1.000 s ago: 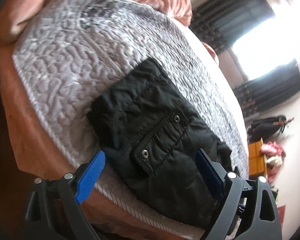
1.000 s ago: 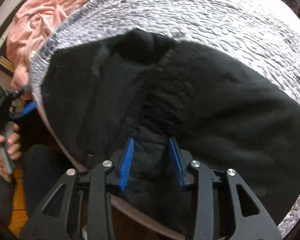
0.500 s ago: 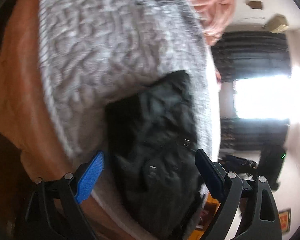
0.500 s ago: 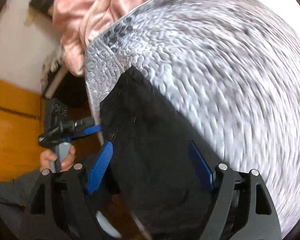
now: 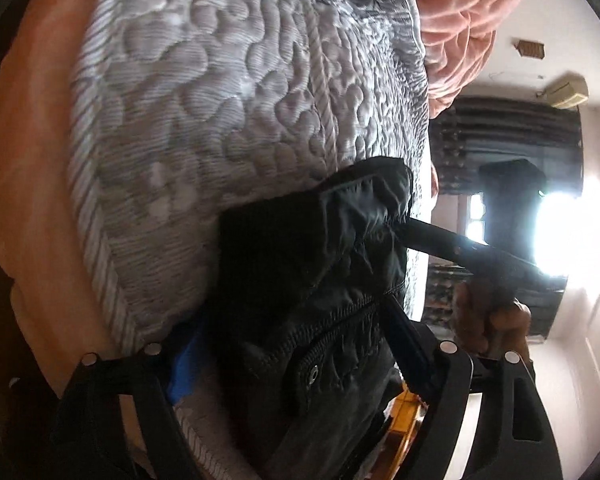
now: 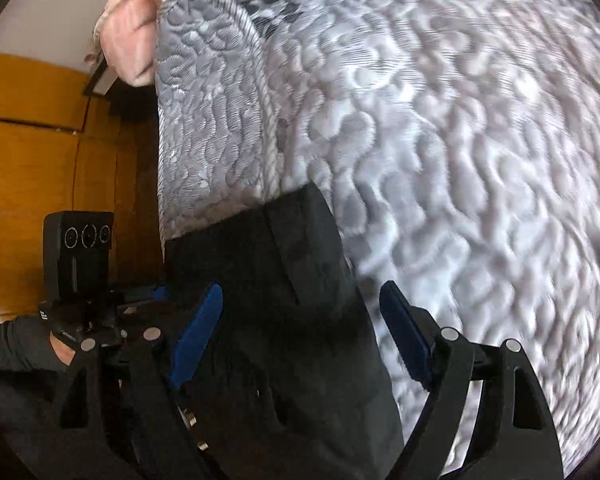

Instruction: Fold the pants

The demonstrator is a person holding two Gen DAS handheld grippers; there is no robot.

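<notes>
- black pants [image 5: 320, 320] folded into a thick bundle at the edge of the grey quilted bedspread [image 5: 228, 112], partly hanging over that edge.
- left gripper [image 5: 296, 344] spread wide, blue pads on either side of the pants bundle at the bedspread's edge; no pinch visible.
- right gripper [image 6: 304, 332] spread wide too, pants [image 6: 292, 280] lying between its blue pads; contact with the cloth impossible to tell.
- in the left view, right gripper [image 5: 476, 256] reaching in at the far side of the pants from beyond the bedspread, held by a hand [image 5: 488, 316].
- in the right view, left gripper [image 6: 100, 312] just off the bedspread's [image 6: 440, 120] side edge, beside the pants.
- pink blanket [image 5: 468, 12] bunched at the far end of the bedspread.
</notes>
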